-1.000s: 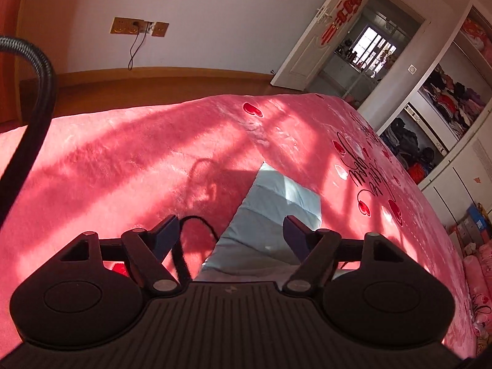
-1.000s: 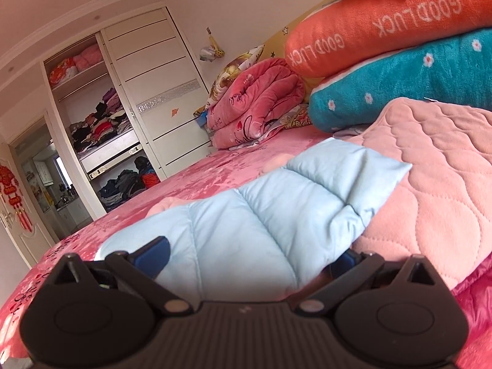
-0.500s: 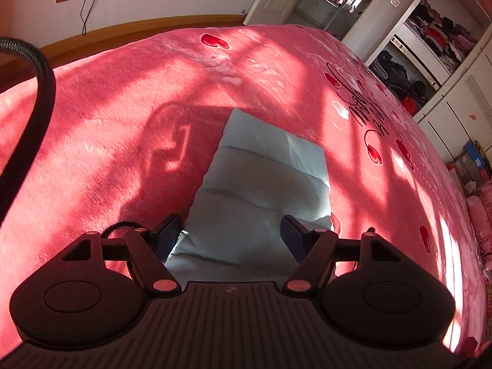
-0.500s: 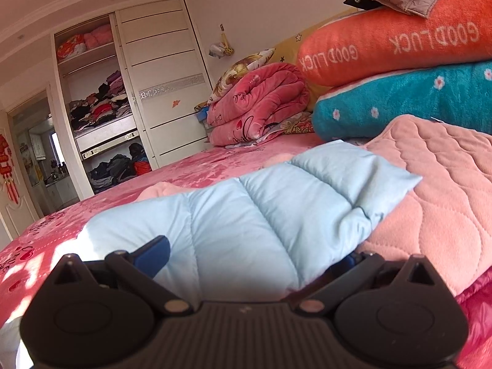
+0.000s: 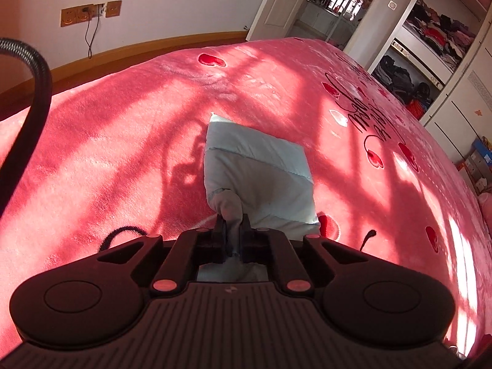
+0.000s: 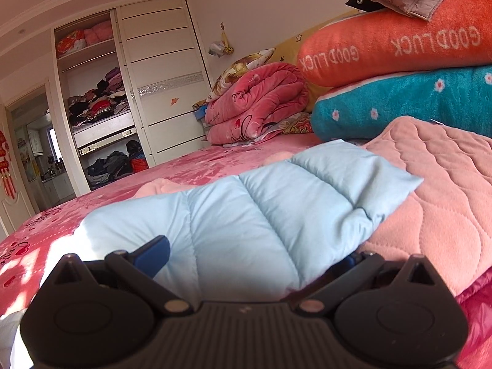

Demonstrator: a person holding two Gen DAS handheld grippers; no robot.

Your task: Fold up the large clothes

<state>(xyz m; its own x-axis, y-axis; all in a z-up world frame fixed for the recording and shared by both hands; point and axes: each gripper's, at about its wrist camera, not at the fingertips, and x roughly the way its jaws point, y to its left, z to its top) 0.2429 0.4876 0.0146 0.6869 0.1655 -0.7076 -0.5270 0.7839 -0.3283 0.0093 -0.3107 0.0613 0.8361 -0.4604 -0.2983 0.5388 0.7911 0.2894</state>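
A light blue quilted jacket lies on the pink bed. In the left wrist view one sleeve [image 5: 258, 169] stretches away from me, and my left gripper [image 5: 233, 230] is shut on a pinch of its fabric near the sleeve's base. In the right wrist view the other sleeve [image 6: 276, 215] lies across the bed and onto a pink quilted blanket [image 6: 436, 190]. My right gripper [image 6: 252, 258] is open, its fingers on either side of that sleeve; the right fingertip is partly hidden under the fabric.
The pink bedspread [image 5: 123, 153] with red hearts covers the bed. Stacked orange [image 6: 399, 49] and teal [image 6: 415, 101] pillows and a rolled pink blanket [image 6: 255, 101] stand at the head. An open wardrobe [image 6: 98, 107] and a doorway [image 5: 335, 6] lie beyond. A black cable [image 5: 37, 70] hangs at left.
My left gripper has closed on the sleeve fabric; half a second ago it was open around it. The right gripper has stayed open over the other sleeve, shifting only slightly.
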